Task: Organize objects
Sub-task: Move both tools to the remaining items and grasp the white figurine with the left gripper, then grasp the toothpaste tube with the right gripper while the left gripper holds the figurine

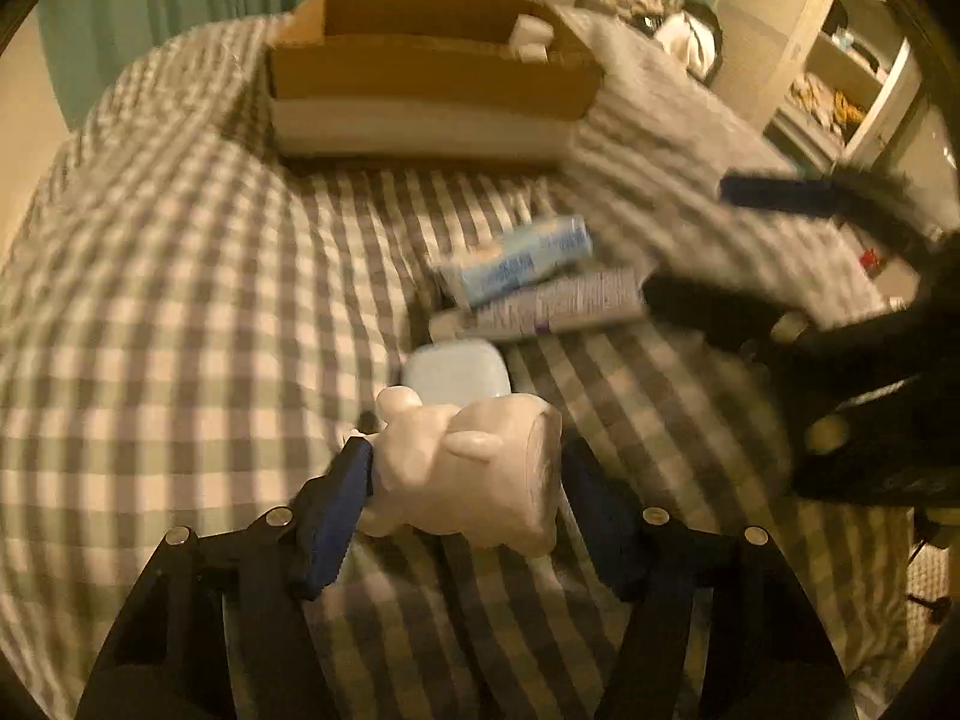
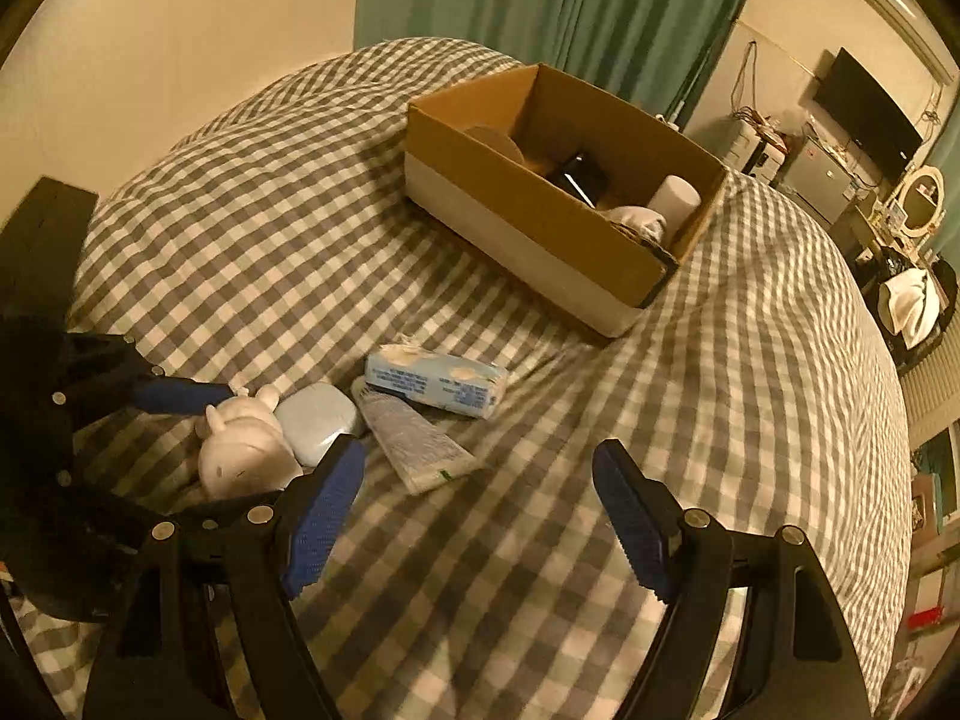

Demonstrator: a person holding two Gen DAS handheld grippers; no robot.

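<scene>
On the checked bed cover (image 2: 252, 252), the left gripper (image 1: 462, 480) straddles a white animal figurine (image 1: 468, 468). Its left blue pad (image 1: 336, 516) presses the figurine's side, while the right pad (image 1: 600, 528) sits just beside the flat base, so whether it is clamped cannot be told. The figurine lies on its side toward the near left part of the bed. The right wrist view shows the same figurine (image 2: 246, 450) from the other side, its face and ears visible, with a left gripper finger (image 2: 180, 396) reaching behind it.

Touching the figurine is a pale blue earbud case (image 2: 318, 423), and beside that lie a grey-white tube (image 2: 414, 444) and a blue tissue pack (image 2: 438, 387) overlapping its upper end. In the left view these are blurred.

The right gripper (image 2: 480, 516) hangs above the bed with its jaws spread wide and nothing between them.

Only the right view looks into the cardboard box (image 2: 510, 198) toward the far side of the bed: a white cylinder (image 2: 675, 198), a dark object (image 2: 579, 177) and grey cloth (image 2: 636, 219).
</scene>
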